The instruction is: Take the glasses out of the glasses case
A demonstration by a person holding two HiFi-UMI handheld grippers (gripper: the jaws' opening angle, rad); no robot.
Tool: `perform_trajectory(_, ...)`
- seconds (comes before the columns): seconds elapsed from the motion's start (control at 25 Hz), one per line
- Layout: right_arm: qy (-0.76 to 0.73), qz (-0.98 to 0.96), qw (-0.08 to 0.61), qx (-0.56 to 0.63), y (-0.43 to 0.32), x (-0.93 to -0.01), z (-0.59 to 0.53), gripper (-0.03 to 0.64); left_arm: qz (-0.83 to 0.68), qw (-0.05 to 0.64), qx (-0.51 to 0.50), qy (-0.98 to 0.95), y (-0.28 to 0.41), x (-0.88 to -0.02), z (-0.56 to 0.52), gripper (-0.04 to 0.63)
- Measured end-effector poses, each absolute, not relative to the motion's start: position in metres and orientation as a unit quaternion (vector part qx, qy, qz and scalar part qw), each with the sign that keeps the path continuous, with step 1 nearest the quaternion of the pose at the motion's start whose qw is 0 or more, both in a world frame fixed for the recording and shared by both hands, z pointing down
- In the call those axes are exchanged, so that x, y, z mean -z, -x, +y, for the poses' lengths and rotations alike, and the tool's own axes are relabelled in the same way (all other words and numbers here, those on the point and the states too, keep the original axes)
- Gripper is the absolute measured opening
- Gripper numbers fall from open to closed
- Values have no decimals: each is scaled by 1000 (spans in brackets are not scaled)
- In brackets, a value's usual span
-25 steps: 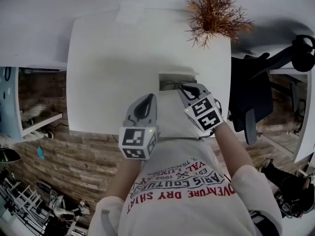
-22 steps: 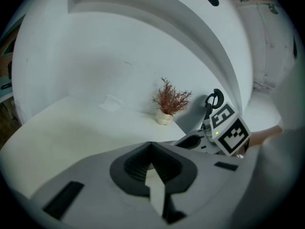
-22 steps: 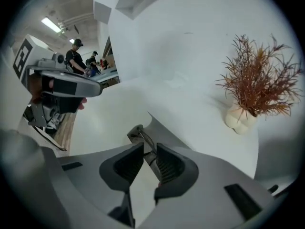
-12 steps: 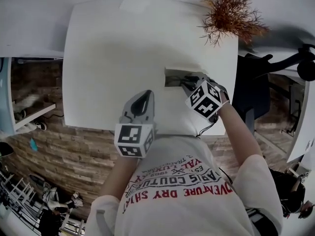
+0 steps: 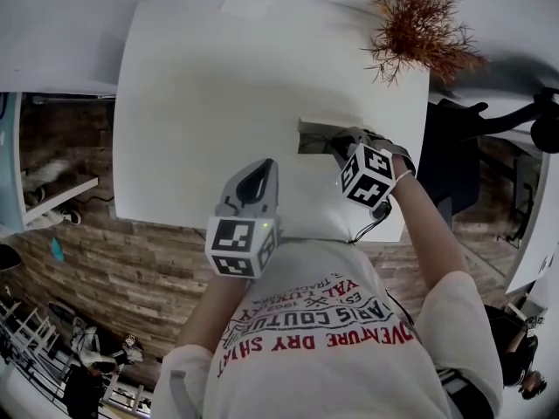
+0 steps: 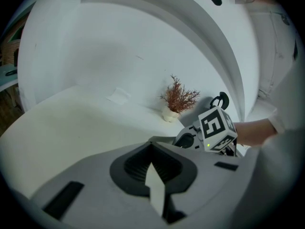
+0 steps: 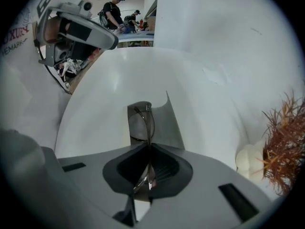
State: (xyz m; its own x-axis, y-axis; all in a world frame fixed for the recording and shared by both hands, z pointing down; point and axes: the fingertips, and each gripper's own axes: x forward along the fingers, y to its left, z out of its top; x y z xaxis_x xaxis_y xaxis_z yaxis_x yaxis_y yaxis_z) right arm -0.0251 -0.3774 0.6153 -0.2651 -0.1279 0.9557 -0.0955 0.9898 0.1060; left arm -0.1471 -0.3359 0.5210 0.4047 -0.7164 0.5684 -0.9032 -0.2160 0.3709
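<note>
With my right hand-held gripper (image 7: 149, 147) pinched on the thin-framed glasses (image 7: 144, 123) and my left hand-held gripper (image 6: 152, 147) closed empty, a skewed pull could bend them or drag the open glasses case (image 7: 170, 128).

Lighting: bright, even, diffuse; no lamp in view. White tabletop (image 5: 218, 103) close to washed out, without hard glare.
Shadows: soft grey patch beside the dried plant (image 5: 419, 29).
Distortion: strong fisheye in all views; tabletop edges bowed; black corners in both gripper views.
Focus: glasses (image 7: 144, 123) fairly sharp; near bodies of the right gripper (image 7: 150, 147) and left gripper (image 6: 152, 148) soft.
</note>
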Motion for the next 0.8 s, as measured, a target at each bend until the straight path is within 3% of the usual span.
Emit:
perform_trajectory(0.48, -83, -802, 587, 74, 23, -593, -389, 25, -524, 325, -135, -776, 144, -508, -335, 2)
perform_trajectory(0.8, -195, -830, 521, 41, 25, -541, -399, 25, -518, 299, -128, -791, 138, -485, -340, 2)
